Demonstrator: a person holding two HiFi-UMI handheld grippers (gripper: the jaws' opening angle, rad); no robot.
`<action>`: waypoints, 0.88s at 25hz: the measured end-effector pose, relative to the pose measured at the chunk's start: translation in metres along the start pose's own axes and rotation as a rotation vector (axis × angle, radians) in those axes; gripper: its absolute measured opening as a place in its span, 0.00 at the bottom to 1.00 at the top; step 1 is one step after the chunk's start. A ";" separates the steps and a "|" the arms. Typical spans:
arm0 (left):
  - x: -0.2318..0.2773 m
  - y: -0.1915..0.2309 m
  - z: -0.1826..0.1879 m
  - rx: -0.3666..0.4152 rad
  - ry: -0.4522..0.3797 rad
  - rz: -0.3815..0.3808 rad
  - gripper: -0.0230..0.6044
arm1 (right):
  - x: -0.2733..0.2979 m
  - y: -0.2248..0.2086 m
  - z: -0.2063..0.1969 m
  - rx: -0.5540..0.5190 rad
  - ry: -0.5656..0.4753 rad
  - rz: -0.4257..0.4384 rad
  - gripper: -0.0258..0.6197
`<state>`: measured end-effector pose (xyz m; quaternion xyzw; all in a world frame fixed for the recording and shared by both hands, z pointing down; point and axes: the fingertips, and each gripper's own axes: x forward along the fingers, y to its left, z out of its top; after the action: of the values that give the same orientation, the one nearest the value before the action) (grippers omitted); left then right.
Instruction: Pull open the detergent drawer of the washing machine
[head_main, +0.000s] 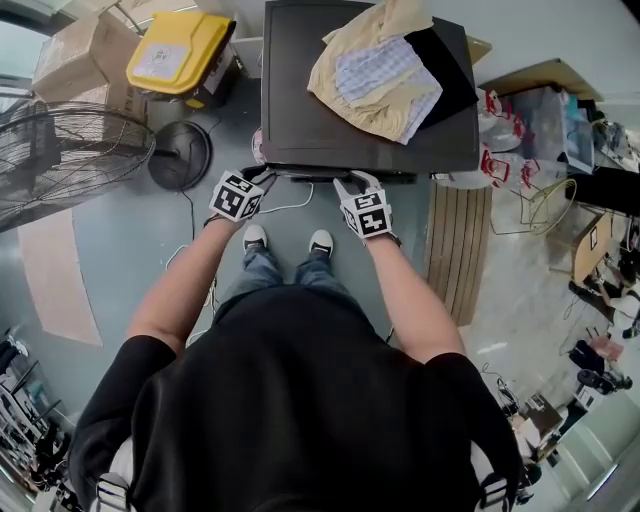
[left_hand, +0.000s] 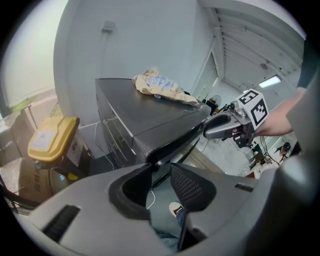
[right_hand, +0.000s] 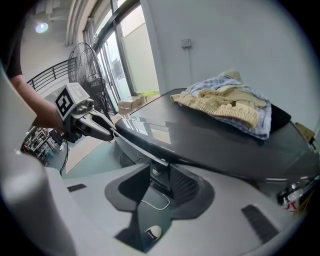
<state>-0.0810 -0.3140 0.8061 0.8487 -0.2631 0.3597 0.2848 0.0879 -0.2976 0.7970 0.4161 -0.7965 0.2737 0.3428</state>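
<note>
You're barely started: your left tongs (left_hand: 160, 170) and right tongs (right_hand: 160, 172) both hang wide and empty at the front top edge of the dark grey boxy washing machine (head_main: 340, 130), and its detergent drawer there looks still shut.

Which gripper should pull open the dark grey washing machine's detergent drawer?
Probably the right gripper: its open jaws straddle the front just under the top edge of the dark grey washing machine. The left gripper sits open at the front corner. The drawer itself isn't clearly visible.
</note>
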 end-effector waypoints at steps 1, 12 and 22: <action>0.001 -0.001 0.000 0.005 0.002 -0.002 0.23 | 0.000 0.000 0.000 -0.002 -0.002 -0.004 0.23; 0.003 -0.006 -0.001 0.065 0.014 0.036 0.25 | 0.000 -0.001 0.001 -0.024 -0.004 0.003 0.19; -0.002 -0.013 -0.012 0.057 0.025 0.036 0.20 | -0.008 0.008 -0.011 -0.022 0.019 0.044 0.18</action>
<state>-0.0793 -0.2965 0.8082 0.8471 -0.2641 0.3828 0.2571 0.0876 -0.2815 0.7967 0.3919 -0.8053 0.2762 0.3487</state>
